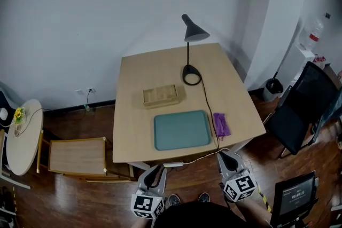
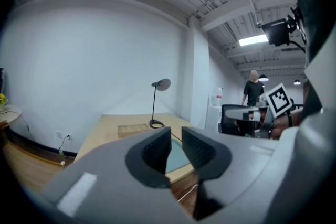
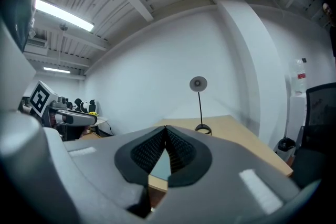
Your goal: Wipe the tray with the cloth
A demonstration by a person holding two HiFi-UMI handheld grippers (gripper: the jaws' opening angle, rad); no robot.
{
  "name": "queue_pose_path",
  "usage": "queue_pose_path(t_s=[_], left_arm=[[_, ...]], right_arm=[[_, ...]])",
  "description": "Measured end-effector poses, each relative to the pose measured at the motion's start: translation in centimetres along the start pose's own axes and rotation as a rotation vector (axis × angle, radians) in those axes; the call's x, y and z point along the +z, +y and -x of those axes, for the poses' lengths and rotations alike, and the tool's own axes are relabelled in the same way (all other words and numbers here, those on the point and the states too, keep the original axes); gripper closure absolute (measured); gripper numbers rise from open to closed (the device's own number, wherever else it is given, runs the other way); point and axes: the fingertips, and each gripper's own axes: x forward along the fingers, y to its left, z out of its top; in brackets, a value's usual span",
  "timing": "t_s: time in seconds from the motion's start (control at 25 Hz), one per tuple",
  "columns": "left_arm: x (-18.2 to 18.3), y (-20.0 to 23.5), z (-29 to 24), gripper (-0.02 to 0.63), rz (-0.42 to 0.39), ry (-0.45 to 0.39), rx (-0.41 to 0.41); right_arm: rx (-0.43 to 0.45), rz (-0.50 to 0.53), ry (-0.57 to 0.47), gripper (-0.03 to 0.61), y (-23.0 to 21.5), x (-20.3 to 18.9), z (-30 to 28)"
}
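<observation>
- Head view: tray (image 1: 182, 130) lies flat at the near edge of the table (image 1: 139, 83). Purple cloth (image 1: 221, 125) is just right of it, long axis running away from the person. Right gripper (image 1: 227, 157) is nearer, with the cloth straight ahead; left gripper (image 1: 155, 172) is short of the table.
- Left gripper view: jaws slightly apart, nothing between.
- Right gripper view: jaws together, empty.

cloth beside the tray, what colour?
Purple. The cloth lies just right of the teal tray; it shows best in the head view.
</observation>
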Motion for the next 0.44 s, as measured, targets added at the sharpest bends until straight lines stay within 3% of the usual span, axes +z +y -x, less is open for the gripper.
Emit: queue_pose_path(t_s=[0.44], left_arm=[[0.5,0.7,-1.6,0.527,-0.034,-0.037,-0.011]], right_arm=[[0.023,0.037,-0.029,0.574,-0.4,0.4,-1.8]])
